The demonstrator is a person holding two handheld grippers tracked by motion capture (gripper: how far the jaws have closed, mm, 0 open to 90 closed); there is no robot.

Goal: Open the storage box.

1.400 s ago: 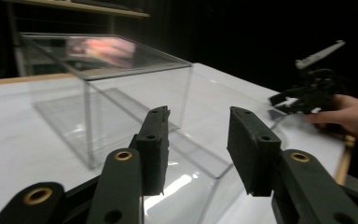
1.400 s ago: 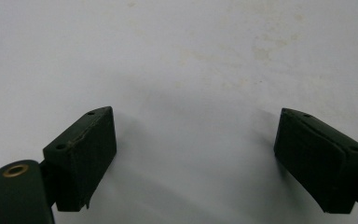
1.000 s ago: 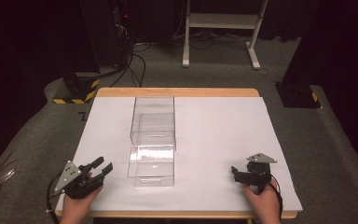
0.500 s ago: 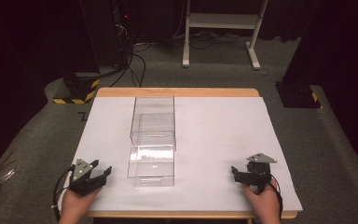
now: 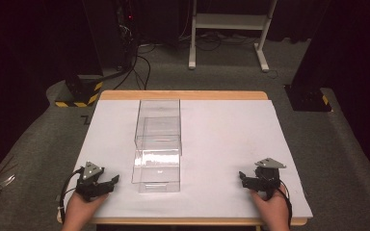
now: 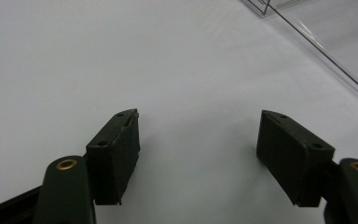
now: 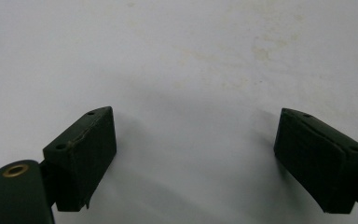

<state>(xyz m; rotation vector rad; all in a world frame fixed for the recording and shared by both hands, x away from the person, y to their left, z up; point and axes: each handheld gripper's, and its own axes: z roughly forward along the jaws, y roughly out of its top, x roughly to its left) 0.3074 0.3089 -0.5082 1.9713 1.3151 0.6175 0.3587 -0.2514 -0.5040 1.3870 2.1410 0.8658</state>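
White table [image 5: 221,144], clear box [image 5: 157,144], grippers apart

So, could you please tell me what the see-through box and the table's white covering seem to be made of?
The box looks like clear rigid plastic, perhaps acrylic: the sheet shows through its walls, and its edges catch bright glints. The white covering looks like matte paper or thin sheet, flat and glare-free, with faint yellowish stains in the right gripper view.
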